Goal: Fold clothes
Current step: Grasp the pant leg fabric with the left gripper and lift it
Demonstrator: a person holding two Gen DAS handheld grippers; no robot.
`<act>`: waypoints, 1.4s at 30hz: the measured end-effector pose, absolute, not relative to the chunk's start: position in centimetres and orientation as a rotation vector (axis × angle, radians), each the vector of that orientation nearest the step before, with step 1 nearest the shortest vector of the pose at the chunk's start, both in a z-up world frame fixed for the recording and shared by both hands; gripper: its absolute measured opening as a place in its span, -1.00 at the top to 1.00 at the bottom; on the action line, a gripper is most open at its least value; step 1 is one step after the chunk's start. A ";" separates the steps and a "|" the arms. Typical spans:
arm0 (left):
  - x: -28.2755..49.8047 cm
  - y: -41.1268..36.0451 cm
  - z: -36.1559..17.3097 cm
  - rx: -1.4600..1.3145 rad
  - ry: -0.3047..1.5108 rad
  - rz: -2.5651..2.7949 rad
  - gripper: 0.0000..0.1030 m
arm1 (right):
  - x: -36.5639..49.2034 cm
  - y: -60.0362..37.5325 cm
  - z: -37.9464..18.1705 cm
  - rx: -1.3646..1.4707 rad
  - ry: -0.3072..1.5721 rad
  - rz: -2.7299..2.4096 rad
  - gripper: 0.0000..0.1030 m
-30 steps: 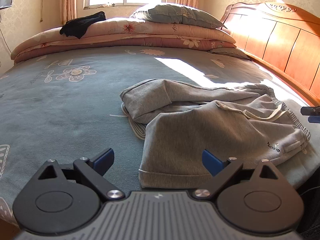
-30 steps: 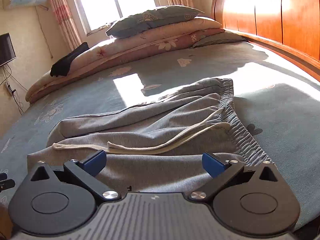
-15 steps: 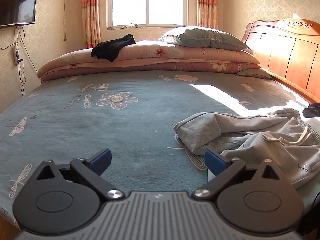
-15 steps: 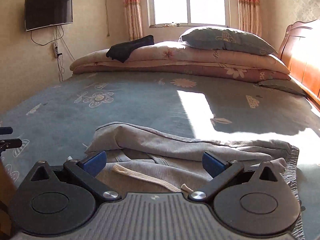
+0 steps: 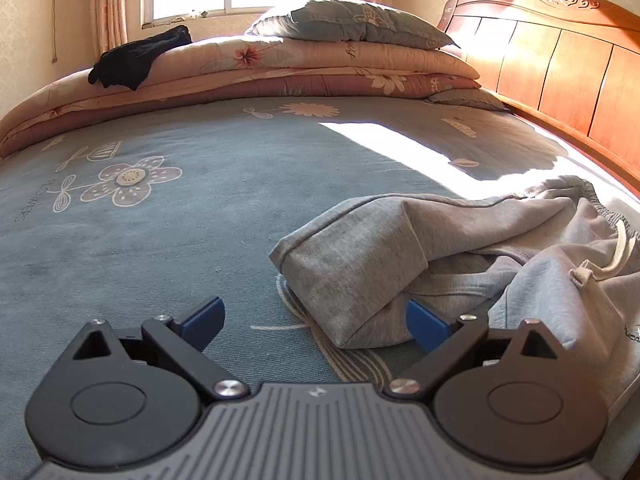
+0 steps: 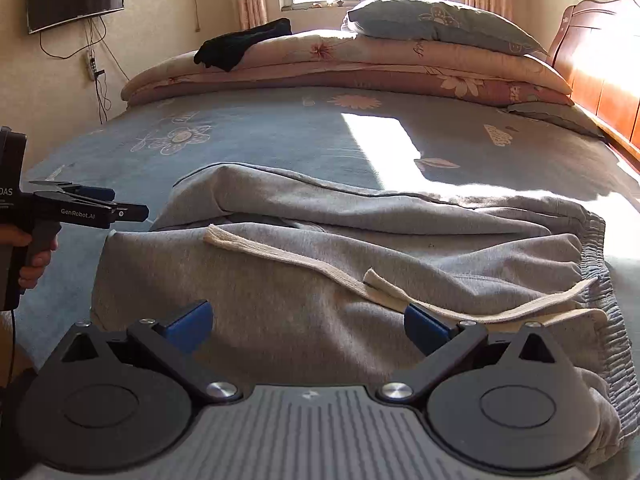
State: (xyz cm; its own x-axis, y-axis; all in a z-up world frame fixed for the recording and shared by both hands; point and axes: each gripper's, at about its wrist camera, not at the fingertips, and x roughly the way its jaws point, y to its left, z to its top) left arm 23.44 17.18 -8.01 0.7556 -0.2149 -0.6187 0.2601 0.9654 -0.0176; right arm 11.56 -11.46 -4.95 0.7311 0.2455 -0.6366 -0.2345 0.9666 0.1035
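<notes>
Both the left gripper [image 5: 316,320] and right gripper [image 6: 306,324] gaped wide, empty. The gray pants [image 6: 320,240] lay rumpled at twelve o'clock on the bed [image 6: 260,136]; a loose drawstring [image 6: 300,260] risked being pinched instead.

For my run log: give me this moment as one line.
left claw: open, at pant-leg hem | right claw: open, over grey sweatpants | sweatpants: crumpled on bed, unfolded
</notes>
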 end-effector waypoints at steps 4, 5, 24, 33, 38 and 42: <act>25.8 16.3 -10.6 0.101 0.736 -0.228 -0.87 | 12.5 -12.3 -5.6 0.064 0.711 0.241 -1.00; 26.2 16.3 -11.0 0.110 0.738 -0.207 -0.87 | 12.7 -12.5 -5.8 0.072 0.714 0.233 -1.00; 38.1 12.5 -1.9 0.294 0.450 -0.029 -0.90 | 15.0 -13.5 -8.2 0.072 0.768 0.172 -1.00; 39.9 11.3 -4.5 0.263 0.576 -0.087 -0.88 | 14.9 -13.9 -8.2 0.078 0.769 0.183 -1.00; 35.8 12.0 -3.4 0.234 0.613 -0.214 -0.89 | 14.8 -13.9 -7.9 0.096 0.761 0.192 -1.00; 32.3 12.6 -3.5 0.197 0.696 -0.269 -0.92 | 14.4 -13.6 -7.2 0.125 0.753 0.225 -1.00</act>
State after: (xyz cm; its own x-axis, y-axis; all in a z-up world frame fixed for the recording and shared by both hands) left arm 32.31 12.64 -3.51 0.7353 -0.1776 -0.6541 0.3081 0.9472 0.0891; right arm 14.40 -13.56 -7.23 0.7069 0.2463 -0.6631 -0.1571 0.9687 0.1923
